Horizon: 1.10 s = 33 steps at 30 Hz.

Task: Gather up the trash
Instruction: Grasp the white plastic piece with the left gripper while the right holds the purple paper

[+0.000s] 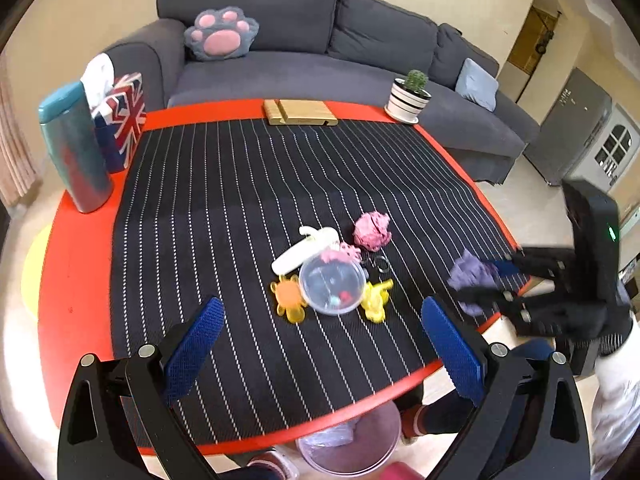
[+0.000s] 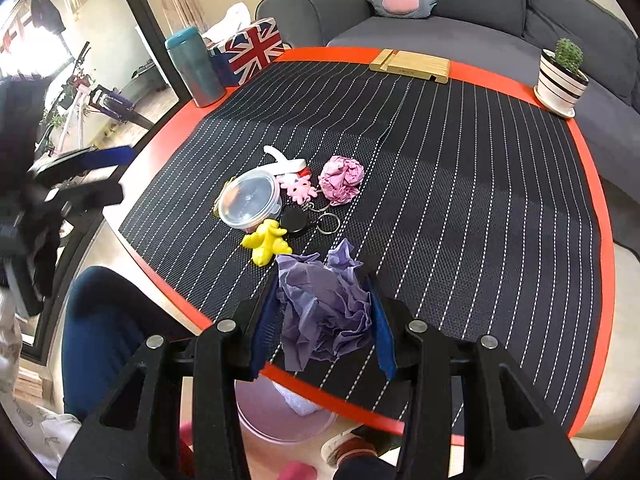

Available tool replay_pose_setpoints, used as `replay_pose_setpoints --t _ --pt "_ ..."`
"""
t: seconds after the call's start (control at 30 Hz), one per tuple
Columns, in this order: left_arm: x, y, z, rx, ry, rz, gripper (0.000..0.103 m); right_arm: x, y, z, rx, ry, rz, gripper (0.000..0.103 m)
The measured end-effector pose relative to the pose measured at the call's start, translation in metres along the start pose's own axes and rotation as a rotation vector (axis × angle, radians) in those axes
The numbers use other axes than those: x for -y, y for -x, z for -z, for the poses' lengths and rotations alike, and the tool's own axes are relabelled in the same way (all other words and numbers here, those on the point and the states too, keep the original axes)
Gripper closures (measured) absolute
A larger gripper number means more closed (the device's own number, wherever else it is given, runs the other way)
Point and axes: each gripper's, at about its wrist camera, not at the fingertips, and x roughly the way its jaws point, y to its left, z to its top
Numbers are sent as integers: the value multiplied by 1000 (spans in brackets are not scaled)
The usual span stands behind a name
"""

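My right gripper (image 2: pixel 324 316) is shut on a crumpled purple paper ball (image 2: pixel 326 308), held just above the table's near edge; it also shows at the right of the left wrist view (image 1: pixel 472 276). A crumpled pink paper ball (image 2: pixel 341 179) (image 1: pixel 372 230) lies on the striped mat. My left gripper (image 1: pixel 320 332) is open and empty, above the mat's near side, short of the toy cluster. A pink bin (image 2: pixel 280 416) (image 1: pixel 352 444) with crumpled paper inside stands on the floor under the table's near edge.
A clear lidded tub (image 1: pixel 332 286), yellow toy (image 1: pixel 376 298), orange toy (image 1: pixel 290 298), white object (image 1: pixel 306 250), pink toy and key rings cluster mid-mat. At the back stand a teal bottle (image 1: pixel 76 148), Union Jack tissue box (image 1: pixel 120 120), wooden stand (image 1: pixel 300 112) and potted cactus (image 1: pixel 410 96). A grey sofa lies beyond.
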Motion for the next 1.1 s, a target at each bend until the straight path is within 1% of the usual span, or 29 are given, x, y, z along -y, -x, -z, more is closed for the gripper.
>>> replay_pose_setpoints --t 0.37,0.57,0.77,0.8,0.87,0.9,0.97,1.0,1.1 --pt "-20 -51 -46 -123 125 22 8 4 12 2 19 -10 1 61" --pt "-32 -81 -59 -203 220 44 8 7 14 2 25 -18 1 61" --pt "-46 -107 -62 -248 335 99 9 11 15 5 23 -27 5 61" --pt "-46 -109 -61 -252 344 108 11 12 14 5 22 -29 7 61" --pt "-47 -116 -57 -269 369 134 20 14 14 6 20 -32 9 61" --pt "-47 -119 -57 -274 373 138 23 15 13 7 19 -33 9 61" --pt "-46 -123 -55 -283 379 148 33 16 11 7 16 -35 9 61" --pt "-46 -125 -55 -286 387 159 35 16 11 8 15 -36 9 61" --pt "-44 -128 -55 -290 394 169 51 17 10 8 13 -36 8 61"
